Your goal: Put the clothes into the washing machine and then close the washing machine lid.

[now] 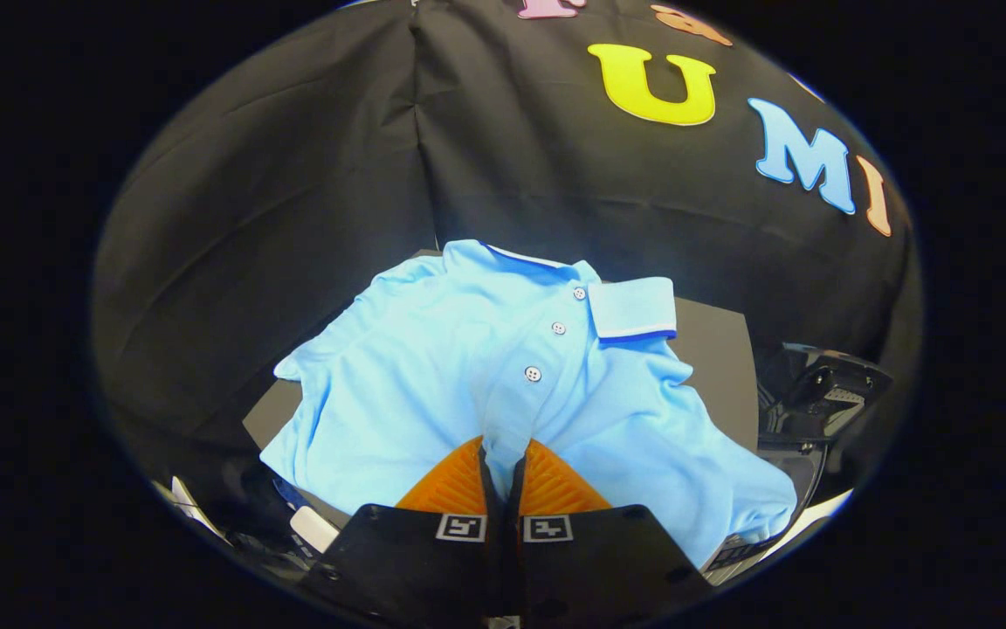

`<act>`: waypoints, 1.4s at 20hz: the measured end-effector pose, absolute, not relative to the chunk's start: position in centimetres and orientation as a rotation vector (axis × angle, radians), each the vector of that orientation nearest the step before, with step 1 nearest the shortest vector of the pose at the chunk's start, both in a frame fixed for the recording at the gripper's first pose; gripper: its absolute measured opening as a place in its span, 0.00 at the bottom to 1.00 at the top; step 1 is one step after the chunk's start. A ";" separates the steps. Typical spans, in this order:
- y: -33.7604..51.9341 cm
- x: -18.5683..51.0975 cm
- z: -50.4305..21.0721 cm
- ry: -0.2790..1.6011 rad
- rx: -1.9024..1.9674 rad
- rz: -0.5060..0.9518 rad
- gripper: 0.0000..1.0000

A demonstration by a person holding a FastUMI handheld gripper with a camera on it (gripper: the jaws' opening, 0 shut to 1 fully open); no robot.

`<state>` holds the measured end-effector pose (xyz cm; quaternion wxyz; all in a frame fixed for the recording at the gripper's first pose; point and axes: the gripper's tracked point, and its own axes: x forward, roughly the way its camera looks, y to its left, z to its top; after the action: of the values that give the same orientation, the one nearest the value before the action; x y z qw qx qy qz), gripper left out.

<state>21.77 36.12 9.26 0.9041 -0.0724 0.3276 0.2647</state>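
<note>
A light blue polo shirt (433, 384) with a button placket and a dark-trimmed collar lies spread over a dark grey flat surface (717, 358). My gripper (503, 454) is shut on the shirt, with a fold of its front cloth pinched up between the two fingers just below the lowest button. The fabric rises into a ridge toward the fingertips. To the right, beyond the shirt's sleeve, the washing machine's dark opened lid and rim (817, 393) show in part.
Black cloth walls close in behind and to the left. Small white and dark items (311, 528) lie low on the left beside the fingers. A pale edge (817, 515) runs under the shirt's right sleeve.
</note>
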 end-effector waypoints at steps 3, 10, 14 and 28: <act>35.6 22.0 10.3 0.644 -0.145 0.545 0.02; 30.6 23.5 14.6 0.556 -0.114 0.484 0.02; 27.1 24.4 18.7 0.464 -0.079 0.462 0.02; 14.8 24.7 31.6 0.202 0.027 0.356 0.01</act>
<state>24.73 14.83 31.64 0.9790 0.0134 0.1002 0.1769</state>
